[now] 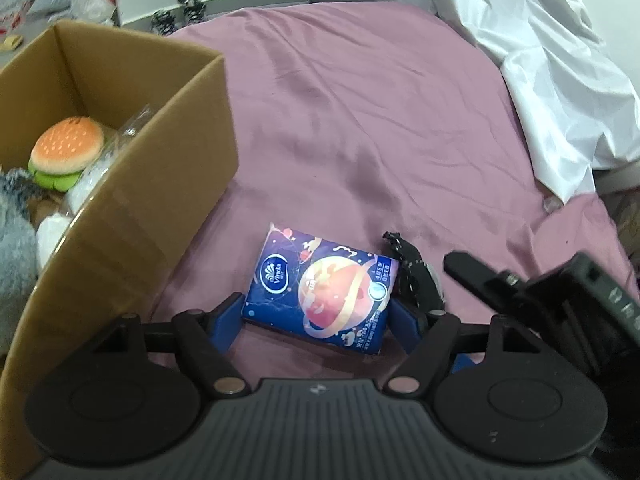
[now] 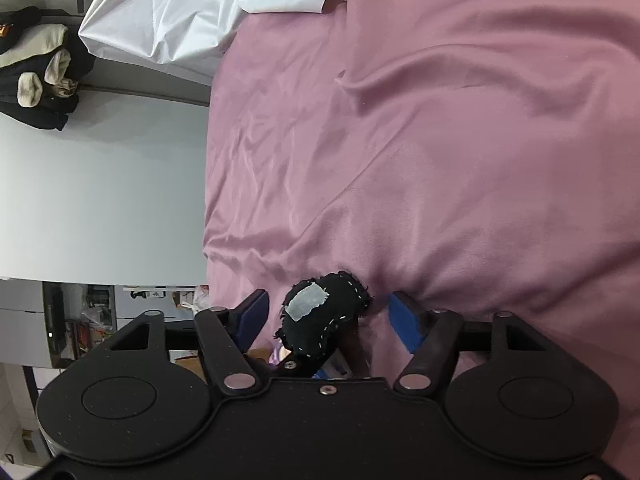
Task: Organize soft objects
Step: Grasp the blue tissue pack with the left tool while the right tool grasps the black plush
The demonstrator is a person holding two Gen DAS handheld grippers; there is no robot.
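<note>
A blue tissue pack (image 1: 320, 292) with a planet print lies on the pink bedsheet (image 1: 360, 120). My left gripper (image 1: 316, 312) is open, its blue fingers on either side of the pack's near end. A black stitched fabric pouch (image 1: 416, 276) lies just right of the pack. In the right wrist view the pouch (image 2: 324, 320), with a grey tape patch, sits between the open fingers of my right gripper (image 2: 328, 312), not clamped. A cardboard box (image 1: 132, 184) on the left holds a plush burger (image 1: 66, 148) and a grey plush (image 1: 16, 248).
A crumpled white sheet (image 1: 552, 60) lies at the back right of the bed and shows in the right wrist view (image 2: 192, 4). My right gripper's body (image 1: 560, 292) sits close at the right. The bed edge and grey floor (image 2: 100, 200) are beyond; dark clothes (image 2: 36, 76) lie there.
</note>
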